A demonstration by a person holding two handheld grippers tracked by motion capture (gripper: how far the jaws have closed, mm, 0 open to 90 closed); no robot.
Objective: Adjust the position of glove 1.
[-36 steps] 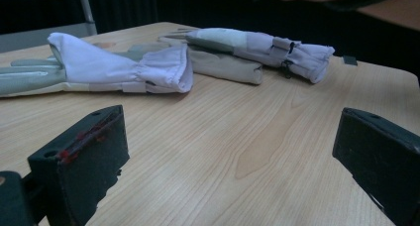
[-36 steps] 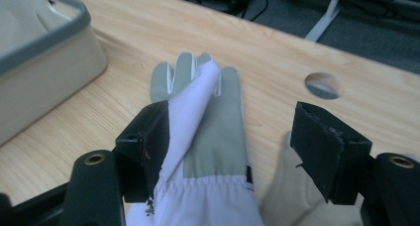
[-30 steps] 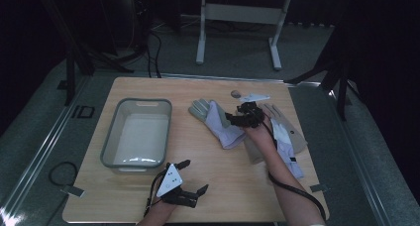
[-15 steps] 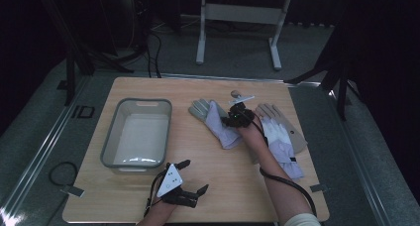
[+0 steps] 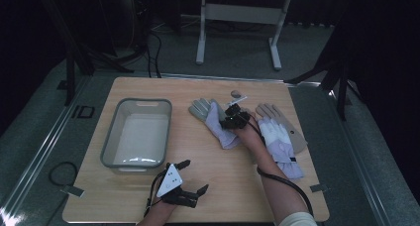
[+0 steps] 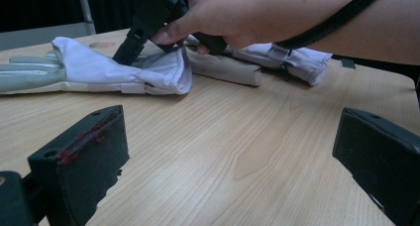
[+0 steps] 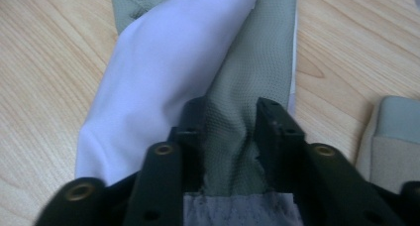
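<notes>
1. We see the right hand-held gripper down on the left glove at mid-desk, its jaws just closing, with a bunched fold of the grey knit between them; we judge the pads to be pinching it.
2. The left hand-held gripper rests near the front edge, jaws apart and empty.
3. Both gloves lie on the wood; the bin holds nothing, so we judge the job barely begun.
4. The gloves pair dimpled grey mesh with smooth, limp lilac fabric; the second glove lies flat. The bin is rigid, grey, with rounded corners.
</notes>
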